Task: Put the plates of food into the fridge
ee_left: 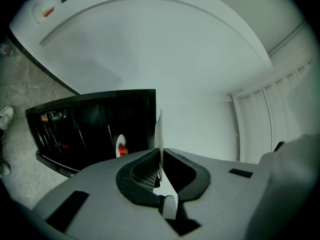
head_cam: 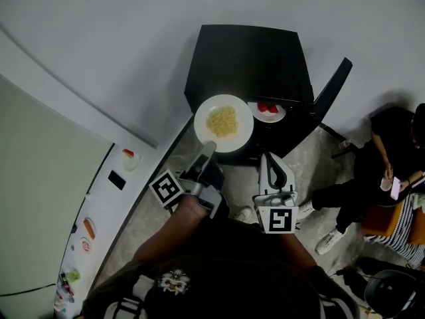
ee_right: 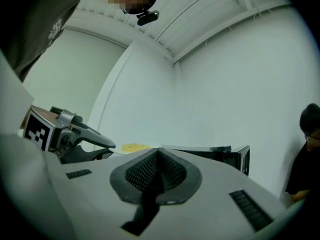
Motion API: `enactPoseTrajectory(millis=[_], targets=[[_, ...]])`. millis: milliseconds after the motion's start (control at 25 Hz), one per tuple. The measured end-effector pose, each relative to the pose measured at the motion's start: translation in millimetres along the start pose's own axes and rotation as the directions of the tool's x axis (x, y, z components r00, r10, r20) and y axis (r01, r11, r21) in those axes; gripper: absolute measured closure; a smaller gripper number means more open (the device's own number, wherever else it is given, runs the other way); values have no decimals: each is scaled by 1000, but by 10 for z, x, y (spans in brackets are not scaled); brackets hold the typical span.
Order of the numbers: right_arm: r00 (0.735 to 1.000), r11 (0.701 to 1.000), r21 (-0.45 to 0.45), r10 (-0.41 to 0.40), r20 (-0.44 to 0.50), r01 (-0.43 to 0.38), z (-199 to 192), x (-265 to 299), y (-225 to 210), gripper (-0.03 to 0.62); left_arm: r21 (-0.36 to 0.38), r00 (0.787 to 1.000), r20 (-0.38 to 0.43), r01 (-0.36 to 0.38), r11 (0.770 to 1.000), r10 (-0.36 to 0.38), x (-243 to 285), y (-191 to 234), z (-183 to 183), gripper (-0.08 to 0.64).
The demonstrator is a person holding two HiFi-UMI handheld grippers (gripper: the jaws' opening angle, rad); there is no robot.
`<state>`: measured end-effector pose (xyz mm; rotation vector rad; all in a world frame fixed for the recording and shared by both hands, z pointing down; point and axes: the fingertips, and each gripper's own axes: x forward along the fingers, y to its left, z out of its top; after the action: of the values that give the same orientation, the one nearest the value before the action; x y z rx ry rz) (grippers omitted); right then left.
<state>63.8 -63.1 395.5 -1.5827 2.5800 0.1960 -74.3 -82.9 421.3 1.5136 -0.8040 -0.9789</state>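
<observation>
Between the left tongs (head_cam: 207, 148), a noodle plate (head_cam: 243, 129) is pinched by its rim; right tongs (head_cam: 267, 159) pressed together, empty.

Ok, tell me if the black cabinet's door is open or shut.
Open: its black door stands swung out; a white plate of red food shows inside.

The speckled floor (head_cam: 312, 153) is bearing a black fridge (head_cam: 249, 62), which is standing just ahead of the right gripper (head_cam: 271, 159) with its door (head_cam: 332, 85) hanging open. A small plate of red food (head_cam: 269, 110) is sitting inside the open front, just beyond that gripper's tips.
</observation>
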Motion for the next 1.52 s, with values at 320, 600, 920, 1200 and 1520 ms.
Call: enactPoseTrajectory(millis=[320, 600, 920, 1200, 1520], targets=[[1000, 1000, -7, -21, 4, 21, -21, -28, -61, 568, -10, 997, -15, -73, 997, 73, -270, 384, -73, 523], [1000, 1000, -4, -13, -24, 13, -127, -55, -76, 568, 4, 993, -3, -121, 993, 121, -317, 728, 0, 526], [996, 1000, 9, 22, -91, -22, -330, -39, -6, 568, 31, 988, 6, -155, 987, 155, -246, 1061, 91, 526], [982, 997, 24, 81, -172, -78, -566, 44, 95, 566, 18, 980, 6, -197, 980, 197, -75, 1356, 212, 526], [978, 998, 27, 64, -197, -60, -652, 76, 24, 567, 29, 978, 4, -207, 978, 207, 147, 1536, 306, 526]])
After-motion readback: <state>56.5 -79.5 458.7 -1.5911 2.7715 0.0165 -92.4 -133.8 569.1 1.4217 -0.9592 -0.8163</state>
